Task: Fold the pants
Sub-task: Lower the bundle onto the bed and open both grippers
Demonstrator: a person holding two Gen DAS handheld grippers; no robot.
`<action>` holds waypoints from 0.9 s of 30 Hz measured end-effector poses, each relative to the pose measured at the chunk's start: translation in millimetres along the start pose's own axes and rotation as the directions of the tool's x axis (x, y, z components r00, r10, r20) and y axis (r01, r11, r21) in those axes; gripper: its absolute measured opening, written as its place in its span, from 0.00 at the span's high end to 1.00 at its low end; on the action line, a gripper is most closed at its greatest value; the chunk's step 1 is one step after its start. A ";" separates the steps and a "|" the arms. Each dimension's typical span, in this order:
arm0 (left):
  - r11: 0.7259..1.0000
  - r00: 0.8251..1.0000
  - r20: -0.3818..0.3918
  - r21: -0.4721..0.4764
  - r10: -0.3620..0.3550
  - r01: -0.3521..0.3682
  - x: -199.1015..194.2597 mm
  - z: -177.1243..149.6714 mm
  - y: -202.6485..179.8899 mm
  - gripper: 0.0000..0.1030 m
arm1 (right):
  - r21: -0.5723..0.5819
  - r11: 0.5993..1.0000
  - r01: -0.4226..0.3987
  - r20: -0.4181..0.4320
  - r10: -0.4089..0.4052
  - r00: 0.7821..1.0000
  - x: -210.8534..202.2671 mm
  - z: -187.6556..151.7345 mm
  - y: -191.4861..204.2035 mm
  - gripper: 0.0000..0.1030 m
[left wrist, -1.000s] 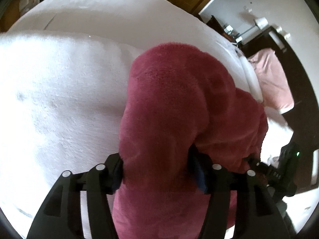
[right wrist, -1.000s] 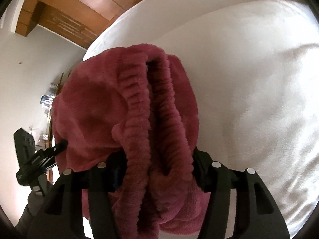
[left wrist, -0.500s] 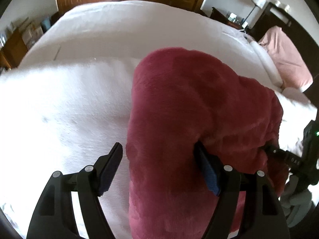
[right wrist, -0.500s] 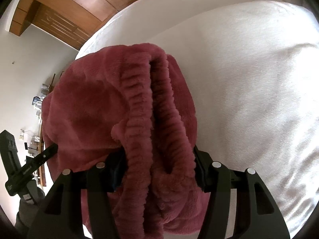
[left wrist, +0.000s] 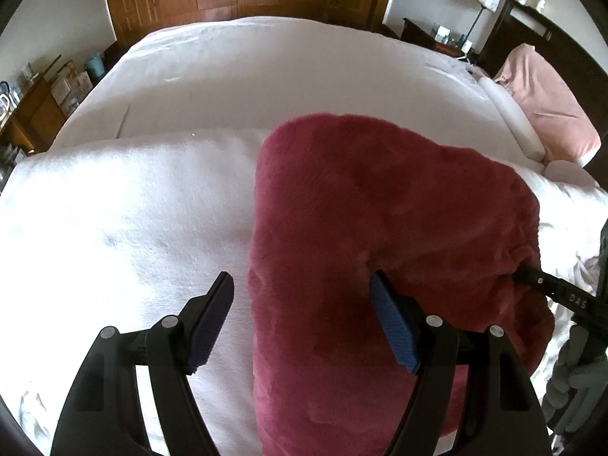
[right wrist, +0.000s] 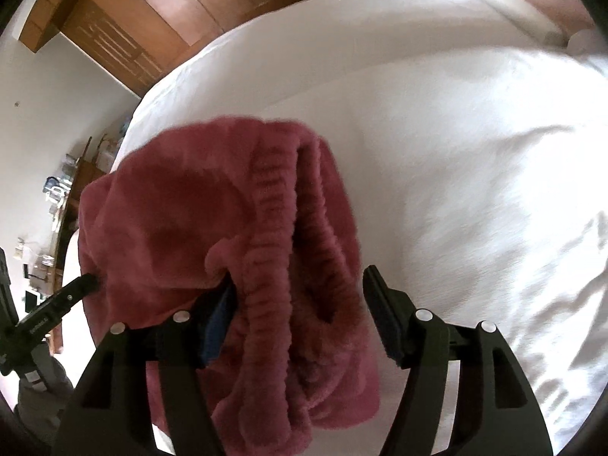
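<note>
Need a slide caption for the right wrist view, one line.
Right gripper, jaws just opening and one pad already clear, straddles the ribbed waistband of folded maroon fleece pants on a white bed.

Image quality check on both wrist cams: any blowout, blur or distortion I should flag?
Left wrist view: sharp; the white blanket is overexposed at left, texture mostly lost; fisheye bows the bed edge, dark vignette in the corners; the red pants are well exposed. Right wrist view: motion blur smears the blanket and the pants' ribbed waistband; wood panelling bends strongly; gripper fingers stay crisp.
</note>
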State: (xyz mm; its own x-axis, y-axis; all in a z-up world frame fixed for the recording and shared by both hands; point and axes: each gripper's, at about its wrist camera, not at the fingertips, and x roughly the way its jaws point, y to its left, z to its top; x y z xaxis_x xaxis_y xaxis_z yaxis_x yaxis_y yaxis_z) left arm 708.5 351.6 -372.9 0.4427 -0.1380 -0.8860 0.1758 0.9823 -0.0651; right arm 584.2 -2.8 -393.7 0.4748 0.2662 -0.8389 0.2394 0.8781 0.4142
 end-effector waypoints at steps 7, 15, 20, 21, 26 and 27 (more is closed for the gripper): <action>1.000 1.000 0.009 0.012 0.005 -0.005 -3.3 -1.3 -2.7 0.28 | -0.082 0.990 0.116 0.118 -0.106 0.987 -34.5 0.1 25.9 0.35; 1.000 1.000 0.006 0.025 0.013 -0.013 -4.5 -3.6 -10.0 0.28 | -0.253 0.960 0.120 0.217 -0.065 0.974 -46.9 2.5 83.9 0.35; 0.999 1.000 0.002 0.028 0.016 -0.017 -2.7 -3.0 -13.1 0.28 | -0.269 0.959 0.094 0.132 -0.060 0.989 -6.1 8.3 89.1 0.36; 0.999 1.000 0.001 0.031 0.018 -0.018 -2.1 -2.7 -14.0 0.28 | -0.252 0.961 0.110 0.113 -0.084 0.990 6.9 11.1 83.1 0.36; 0.999 1.000 -0.012 0.043 0.025 -0.024 4.9 -3.1 -16.5 0.28 | -0.121 0.980 0.157 0.030 -0.155 0.988 56.1 24.8 42.6 0.30; 0.999 1.000 -0.016 0.046 0.024 -0.024 7.1 -3.2 -17.2 0.28 | -0.098 0.984 0.149 0.016 -0.148 0.989 61.0 25.4 36.1 0.27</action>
State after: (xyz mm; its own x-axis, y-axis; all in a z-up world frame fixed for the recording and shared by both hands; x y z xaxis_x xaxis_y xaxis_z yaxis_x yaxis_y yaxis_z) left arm 705.8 334.2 -379.5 0.4330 -0.1119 -0.8944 0.2054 0.9784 -0.0230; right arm 643.4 35.1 -421.0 0.4474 0.1271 -0.8853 0.2231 0.9427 0.2481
